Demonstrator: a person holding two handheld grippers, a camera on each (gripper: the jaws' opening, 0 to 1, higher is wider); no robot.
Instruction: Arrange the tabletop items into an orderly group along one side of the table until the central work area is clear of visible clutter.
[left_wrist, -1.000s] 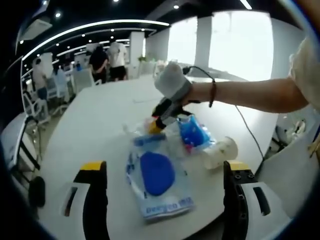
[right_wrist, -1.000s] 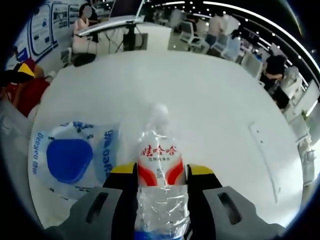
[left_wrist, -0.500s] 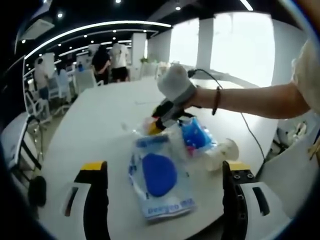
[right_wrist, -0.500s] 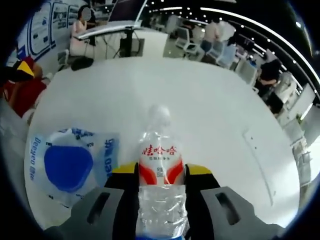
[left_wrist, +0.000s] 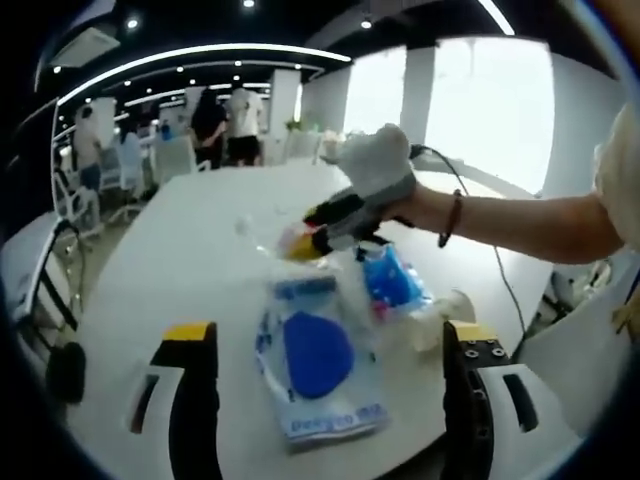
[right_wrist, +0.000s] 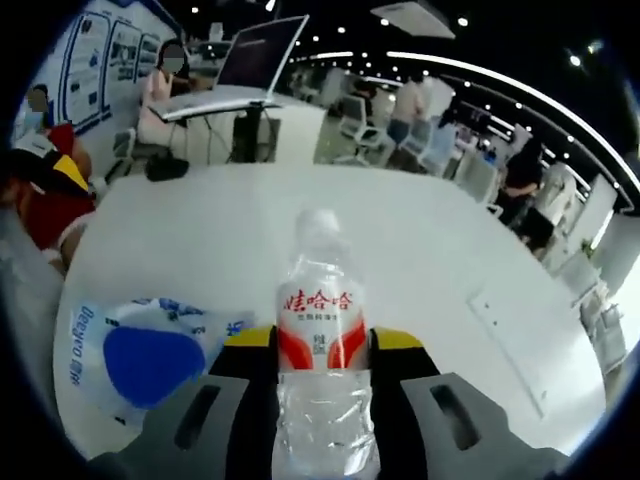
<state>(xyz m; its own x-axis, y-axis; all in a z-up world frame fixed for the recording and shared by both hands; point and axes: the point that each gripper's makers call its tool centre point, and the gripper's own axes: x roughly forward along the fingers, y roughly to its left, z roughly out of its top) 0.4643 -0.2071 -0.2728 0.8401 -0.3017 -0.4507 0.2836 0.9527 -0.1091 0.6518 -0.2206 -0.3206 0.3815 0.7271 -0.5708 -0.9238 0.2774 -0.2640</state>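
Observation:
In the right gripper view, my right gripper (right_wrist: 322, 345) is shut on a clear water bottle (right_wrist: 320, 300) with a red and white label, cap pointing away from me. The bottle hangs above the white table (right_wrist: 420, 250). In the left gripper view, the right gripper (left_wrist: 322, 233), held by a gloved hand (left_wrist: 378, 165), carries that bottle (left_wrist: 265, 235) over the table. Below it lie a clear packet with a blue disc (left_wrist: 315, 360), a blue bag (left_wrist: 390, 280) and a white cup (left_wrist: 445, 315). My left gripper (left_wrist: 325, 338) stands open near the table's front edge.
The packet with the blue disc (right_wrist: 140, 350) lies left of the bottle. A flat white sheet (right_wrist: 510, 340) lies at the table's right. A cable (left_wrist: 485, 235) crosses the table by the arm. Chairs (left_wrist: 70, 210) and people stand beyond the table; a laptop (right_wrist: 255, 55) sits on a far desk.
The right gripper has lifted the water bottle up off the table and tipped it more level. The packet, blue bag and cup stay put. The left gripper stays open.

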